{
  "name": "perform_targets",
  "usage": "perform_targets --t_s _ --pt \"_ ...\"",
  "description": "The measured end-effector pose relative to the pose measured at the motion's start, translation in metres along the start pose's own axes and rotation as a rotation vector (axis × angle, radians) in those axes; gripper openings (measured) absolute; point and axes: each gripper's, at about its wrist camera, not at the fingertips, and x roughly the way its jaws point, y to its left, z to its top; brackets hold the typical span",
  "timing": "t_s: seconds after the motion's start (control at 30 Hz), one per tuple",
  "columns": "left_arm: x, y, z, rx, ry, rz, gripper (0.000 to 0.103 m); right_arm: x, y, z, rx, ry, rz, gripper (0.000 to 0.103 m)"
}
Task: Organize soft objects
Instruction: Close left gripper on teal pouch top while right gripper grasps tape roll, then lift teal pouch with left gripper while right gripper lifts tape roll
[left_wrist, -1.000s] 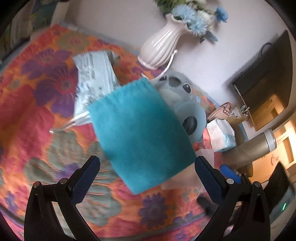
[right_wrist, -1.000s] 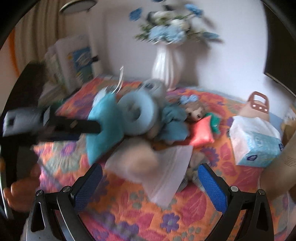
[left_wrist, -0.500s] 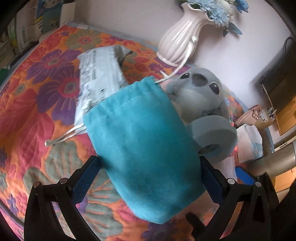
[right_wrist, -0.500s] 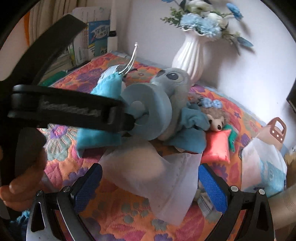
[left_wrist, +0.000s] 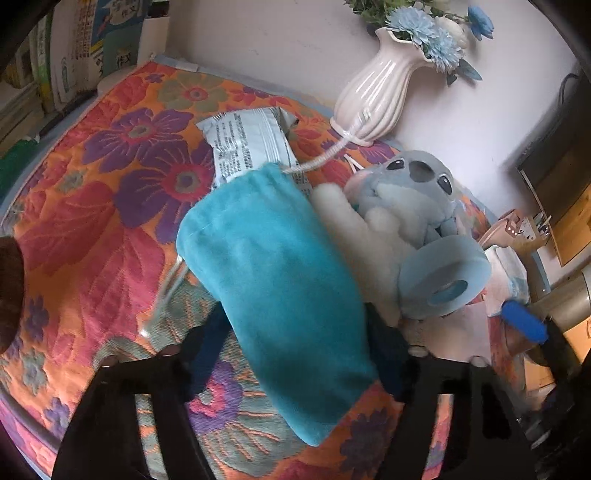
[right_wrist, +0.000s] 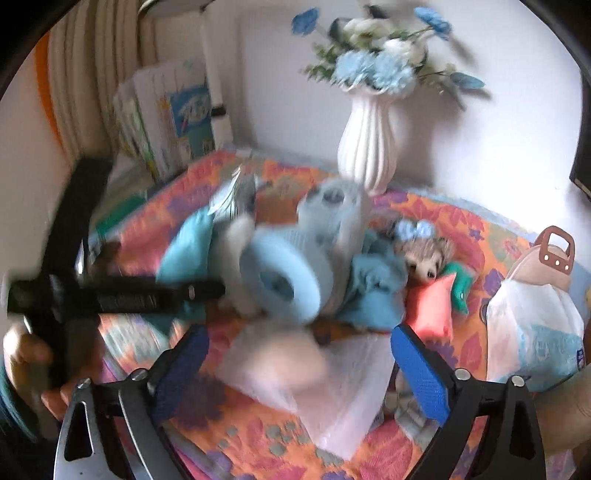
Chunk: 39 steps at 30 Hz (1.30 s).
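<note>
Left-wrist view: the left tool (left_wrist: 295, 354) is closed on the lower part of a teal drawstring pouch (left_wrist: 280, 288), its fingers pressing both sides of the fabric. The pouch lies tilted above the floral-covered worktop (left_wrist: 92, 206), its white cord running far toward a white vase (left_wrist: 373, 99). A printed packet (left_wrist: 251, 144) lies just beyond the pouch; a grey-blue plush toy (left_wrist: 413, 192) with a pale blue ring (left_wrist: 443, 280) sits immediately right. Right-wrist view, blurred: the right tool (right_wrist: 299, 365) stands open and empty, near a clear plastic bag (right_wrist: 332, 387). A coral cushion (right_wrist: 432, 306) lies further right.
</note>
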Motion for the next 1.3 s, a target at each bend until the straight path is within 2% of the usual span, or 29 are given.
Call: perform_targets --t_s 0.03,0.07,0.1,0.17,0.23,0.33,0.4,0.5,0.53,0.57,0.7,0.83,1.0,1.07,1.13,1.17,1.2,1.23,1.27,1.3 --pt "-0.001 0.001 0.0 0.005 -0.006 0.008 0.044 0.0 -0.004 0.007 0.034 -0.014 0.036 0.083" --pt "0.0 0.001 -0.001 0.009 -0.006 0.018 0.032 0.001 -0.003 0.01 0.046 -0.016 0.049 0.077" --pt "0.0 0.002 -0.002 0.013 -0.007 0.024 0.023 0.006 -0.005 0.015 0.06 -0.019 0.051 0.075" --pt "-0.002 0.004 -0.004 0.026 -0.011 0.025 0.014 0.016 -0.005 0.021 0.058 -0.014 0.028 0.07" --pt "-0.002 0.004 -0.006 0.032 -0.009 0.013 0.013 0.029 -0.003 0.028 0.042 0.001 0.019 0.065" --pt "-0.007 0.001 -0.008 0.053 -0.026 -0.014 0.012 0.04 0.007 0.032 0.002 0.012 0.002 0.063" --pt "-0.011 -0.004 -0.01 0.092 -0.041 -0.014 0.011 0.042 0.017 0.03 -0.023 0.006 -0.013 0.056" --pt "-0.015 -0.01 -0.011 0.116 -0.051 -0.025 0.01 0.036 0.017 0.023 -0.022 -0.005 -0.028 0.035" --pt "-0.017 -0.011 -0.012 0.121 -0.057 -0.031 0.01 0.031 0.014 0.021 -0.003 -0.011 -0.023 0.025" --pt "-0.02 -0.014 -0.013 0.132 -0.068 -0.034 0.01 0.028 0.012 0.02 0.013 -0.016 -0.014 0.023" --pt "-0.033 -0.031 -0.021 0.215 -0.106 -0.034 0.01 -0.001 -0.003 0.01 0.17 -0.039 0.045 0.023" --pt "-0.035 -0.039 -0.027 0.267 -0.076 -0.086 0.01 -0.035 -0.031 -0.011 0.376 -0.048 0.151 0.023" --pt "-0.026 -0.052 -0.032 0.323 -0.061 -0.07 0.01 -0.039 -0.06 -0.034 0.511 -0.004 0.13 0.023" --pt "-0.022 -0.055 -0.032 0.333 -0.062 -0.05 0.011 -0.03 -0.067 -0.04 0.511 0.023 0.05 0.023" --pt "-0.018 -0.055 -0.03 0.341 -0.064 -0.031 0.022 -0.02 -0.069 -0.043 0.481 0.037 -0.041 0.025" --pt "-0.017 -0.056 -0.03 0.34 -0.061 -0.024 0.033 -0.014 -0.071 -0.044 0.474 0.055 -0.057 0.025" --pt "-0.017 -0.055 -0.03 0.342 -0.058 -0.023 0.038 -0.011 -0.074 -0.046 0.477 0.069 -0.055 0.026" --pt "-0.016 -0.053 -0.03 0.344 -0.052 -0.024 0.04 -0.009 -0.078 -0.048 0.484 0.082 -0.046 0.031" --pt "-0.015 -0.051 -0.03 0.343 -0.046 -0.027 0.047 -0.008 -0.08 -0.049 0.489 0.089 -0.037 0.043" --pt "-0.015 -0.049 -0.03 0.339 -0.044 -0.037 0.054 -0.009 -0.083 -0.051 0.498 0.085 -0.041 0.049"
